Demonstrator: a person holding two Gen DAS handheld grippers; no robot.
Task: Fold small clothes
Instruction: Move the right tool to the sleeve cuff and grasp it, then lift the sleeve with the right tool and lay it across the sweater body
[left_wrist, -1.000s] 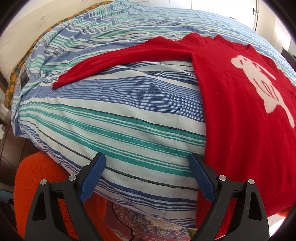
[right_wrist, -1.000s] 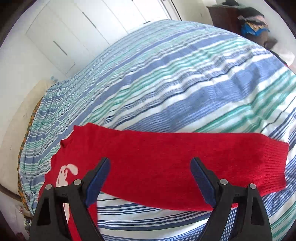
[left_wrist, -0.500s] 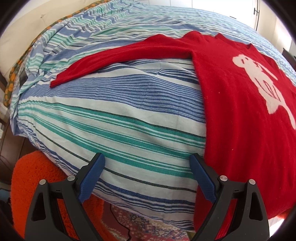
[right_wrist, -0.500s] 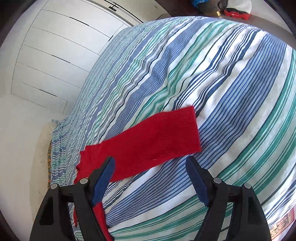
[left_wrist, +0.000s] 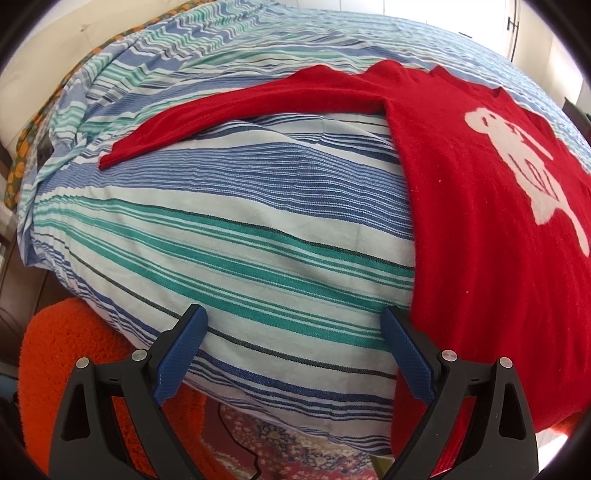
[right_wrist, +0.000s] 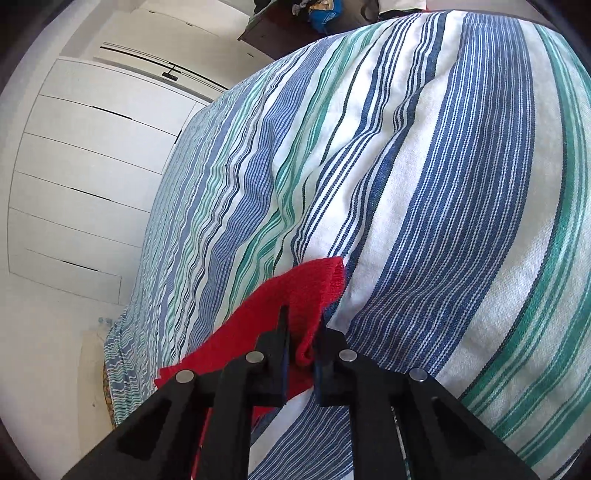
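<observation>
A bedroom in a home. A bed (left_wrist: 236, 229) fills both views, made up with a cover striped in blue, green and white, and a patterned sheet (left_wrist: 18, 162) in orange and green peeks out at its far corner. White wardrobe doors (right_wrist: 85, 177) line the wall beside it (flat panels with slim dark handle slots). On the floor at the bed's foot lie a shaggy orange rug (left_wrist: 66, 354) and a flowered carpet (left_wrist: 295, 454). A dark cabinet (right_wrist: 280, 29) piled with clutter stands beyond the bed.
</observation>
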